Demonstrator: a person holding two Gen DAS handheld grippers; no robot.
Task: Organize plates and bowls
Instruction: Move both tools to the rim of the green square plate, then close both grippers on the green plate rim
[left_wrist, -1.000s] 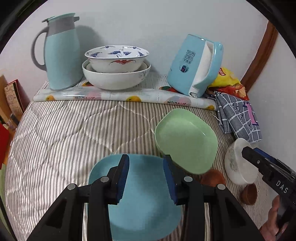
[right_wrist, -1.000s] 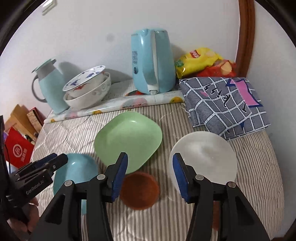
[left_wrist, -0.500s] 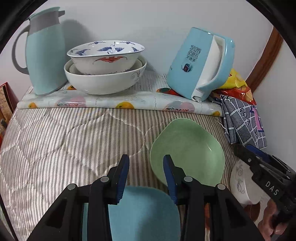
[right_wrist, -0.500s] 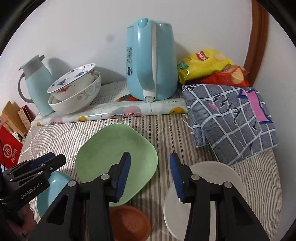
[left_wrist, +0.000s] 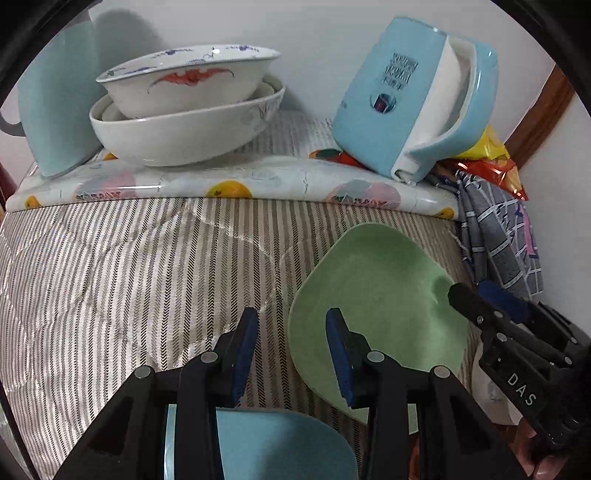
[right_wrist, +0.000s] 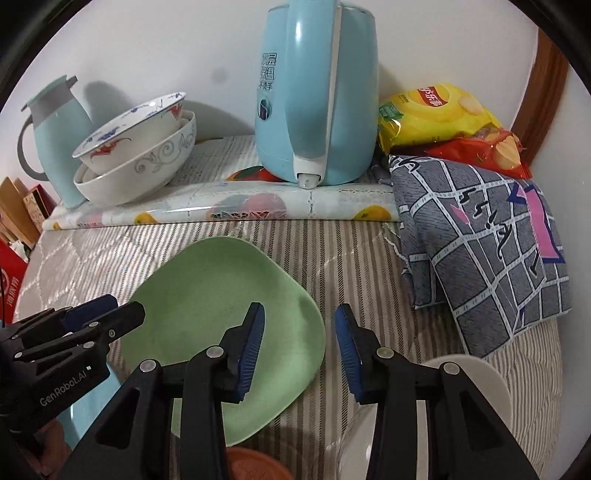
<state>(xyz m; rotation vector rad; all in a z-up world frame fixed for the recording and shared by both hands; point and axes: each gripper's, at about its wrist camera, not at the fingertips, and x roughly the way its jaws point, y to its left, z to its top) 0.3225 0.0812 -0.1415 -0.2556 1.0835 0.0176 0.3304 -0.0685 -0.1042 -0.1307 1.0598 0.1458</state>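
While both grippers hang low over a striped quilted bed (left_wrist: 122, 280), each has nothing between its fingers: the left gripper (left_wrist: 291, 350) holds its blue-padded fingers partly spread over bare quilt just left of the green plate (left_wrist: 380, 295), and the right gripper (right_wrist: 299, 347) has its fingers closing, with the plate's right rim under the gap but neither pad pressing on it. Nearest to the left wrist camera, a blue plate (left_wrist: 280, 446) lies flat under the gripper's frame, apart from the green one. Nearest to the right wrist camera sit a small brown dish (right_wrist: 255, 465) at the bottom edge and a white bowl (right_wrist: 480, 384) to the right, partly hidden behind the gripper. The green plate lies flat on the quilt between the two grippers. Beyond it to the right, a grey checked cloth (right_wrist: 480, 240) is crumpled on the bed. Farther back, a fruit-print mat (right_wrist: 229, 210) runs along the wall; on it stand a light blue kettle (right_wrist: 317, 96) in the middle and, to the left, a crane-patterned bowl (right_wrist: 133, 136) nested tilted in a larger white bowl (right_wrist: 136, 177), with a light blue jug (right_wrist: 59, 129) just beside them. Yellow and red snack bags (right_wrist: 443, 114) lie in the far right corner.
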